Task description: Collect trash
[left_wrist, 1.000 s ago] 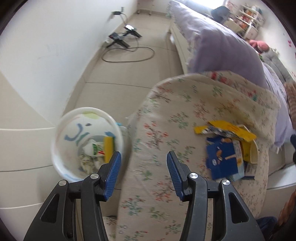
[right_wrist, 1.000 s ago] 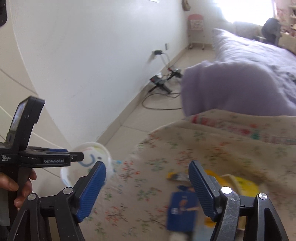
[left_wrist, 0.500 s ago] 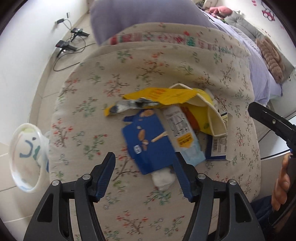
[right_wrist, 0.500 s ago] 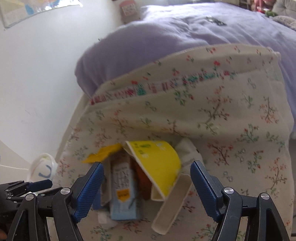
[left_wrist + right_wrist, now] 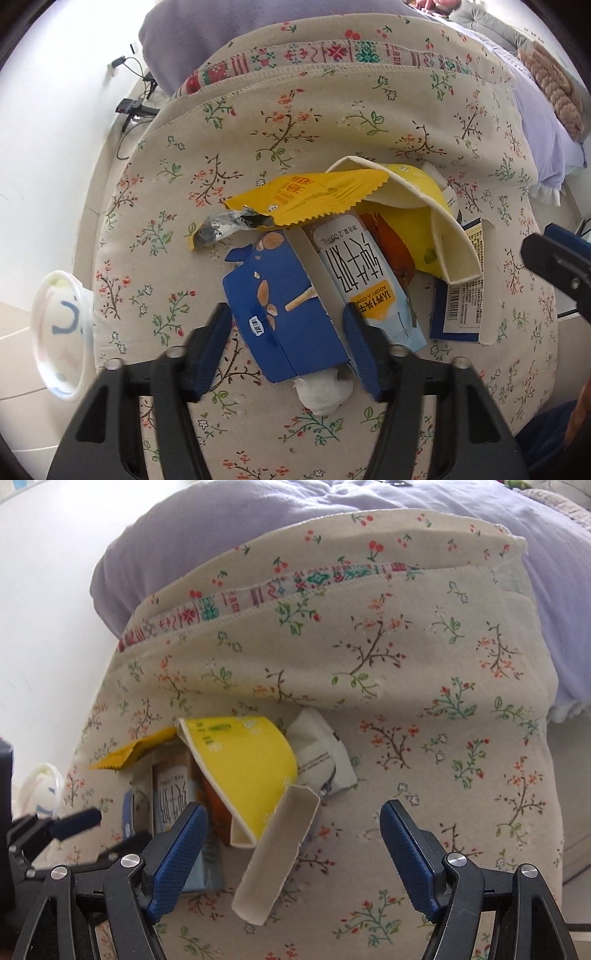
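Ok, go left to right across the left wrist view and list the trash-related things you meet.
White trash bin → blue snack box between the open left gripper fingers → light-blue milk pouch → barcode-labelled blue box → tip of the right gripper.

Floral cushion (image 5: 369, 122) under snack litter (image 5: 284, 306)

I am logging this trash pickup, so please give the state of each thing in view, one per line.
left gripper: open, fingers either side of the blue box
right gripper: open, holding nothing
blue box: flattened, lying on the cloth
yellow wrapper: torn open
milk carton: lying flat
yellow paper cup: torn open
white bin: open, beside the table
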The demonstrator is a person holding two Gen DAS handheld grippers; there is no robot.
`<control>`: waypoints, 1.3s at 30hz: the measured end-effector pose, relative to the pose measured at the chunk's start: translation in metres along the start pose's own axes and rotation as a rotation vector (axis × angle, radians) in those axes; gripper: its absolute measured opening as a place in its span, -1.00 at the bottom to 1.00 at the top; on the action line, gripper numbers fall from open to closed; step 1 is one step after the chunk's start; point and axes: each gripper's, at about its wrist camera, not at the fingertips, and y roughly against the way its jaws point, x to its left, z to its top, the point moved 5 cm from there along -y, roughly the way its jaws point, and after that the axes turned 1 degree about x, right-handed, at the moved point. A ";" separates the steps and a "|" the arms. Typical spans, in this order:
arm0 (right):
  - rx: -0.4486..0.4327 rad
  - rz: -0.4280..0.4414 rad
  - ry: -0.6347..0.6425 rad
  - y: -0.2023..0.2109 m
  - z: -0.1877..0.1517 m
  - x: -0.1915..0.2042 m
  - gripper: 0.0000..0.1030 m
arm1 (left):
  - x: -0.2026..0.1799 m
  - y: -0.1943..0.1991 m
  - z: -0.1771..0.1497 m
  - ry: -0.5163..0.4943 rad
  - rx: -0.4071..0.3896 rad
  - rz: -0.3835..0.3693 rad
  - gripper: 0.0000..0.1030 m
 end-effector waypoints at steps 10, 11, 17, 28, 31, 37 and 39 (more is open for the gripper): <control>0.056 0.044 -0.026 -0.011 -0.007 0.006 0.56 | 0.034 0.004 -0.009 0.072 0.032 -0.090 -0.94; 0.060 0.046 -0.031 -0.011 -0.008 0.006 0.56 | 0.035 0.006 -0.010 0.076 0.030 -0.095 -0.96; 0.096 0.077 -0.090 -0.017 -0.009 -0.001 0.56 | 0.045 0.029 -0.019 0.107 0.001 -0.150 -0.98; 0.175 0.085 -0.105 -0.034 -0.021 0.004 0.44 | 0.046 0.071 -0.027 0.130 -0.076 -0.285 -1.00; 0.221 0.078 -0.105 -0.045 -0.028 0.005 0.06 | 0.051 0.076 -0.028 0.139 -0.085 -0.294 -1.00; 0.191 0.062 -0.087 -0.036 -0.025 0.004 -0.66 | 0.055 0.092 -0.030 0.111 -0.128 -0.297 -1.00; 0.180 0.067 -0.095 -0.031 -0.023 0.001 -0.70 | 0.058 0.095 -0.030 0.116 -0.136 -0.303 -1.00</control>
